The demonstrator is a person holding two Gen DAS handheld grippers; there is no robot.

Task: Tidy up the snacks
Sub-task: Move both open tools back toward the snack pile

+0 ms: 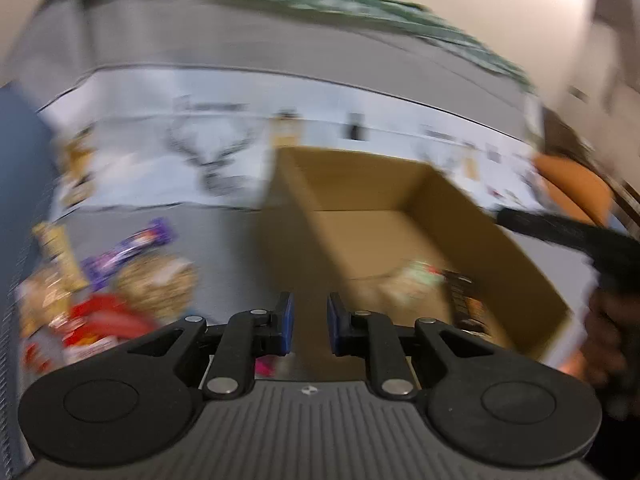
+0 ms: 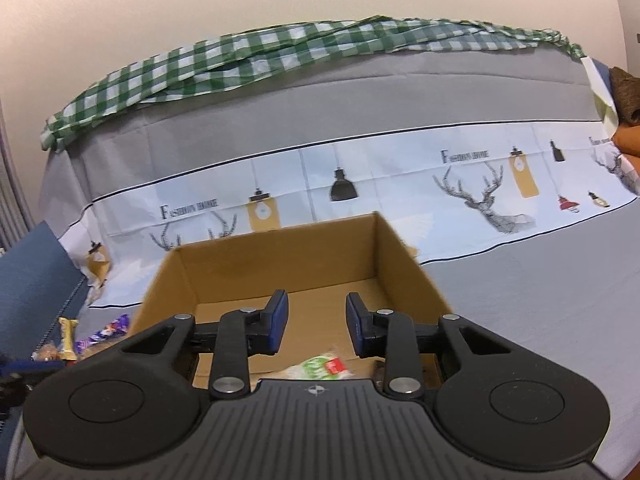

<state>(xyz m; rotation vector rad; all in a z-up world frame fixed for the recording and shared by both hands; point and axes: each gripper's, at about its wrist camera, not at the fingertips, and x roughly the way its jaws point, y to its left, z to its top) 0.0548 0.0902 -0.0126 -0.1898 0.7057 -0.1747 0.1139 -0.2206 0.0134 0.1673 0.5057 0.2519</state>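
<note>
An open cardboard box [image 1: 360, 176] stands on the grey cloth; it also shows in the right wrist view [image 2: 280, 252]. Inside lie a green-and-white snack bag [image 2: 320, 368] and a dark bar [image 1: 464, 300]. My left gripper [image 1: 310, 320] is open and empty, hovering at the box's left front corner. A blurred pile of snacks lies to its left: a purple bar [image 1: 132, 248], a red pack [image 1: 100, 320], a round biscuit pack [image 1: 160, 284]. My right gripper [image 2: 316, 320] is open and empty above the box's front part.
The surface is a bed or table under a grey cloth with a white printed band [image 2: 400, 184]. A green checked cloth [image 2: 240, 56] lies at the back. A blue panel [image 2: 32, 272] stands at the left. The other gripper's black handle [image 1: 580, 236] is at the box's right.
</note>
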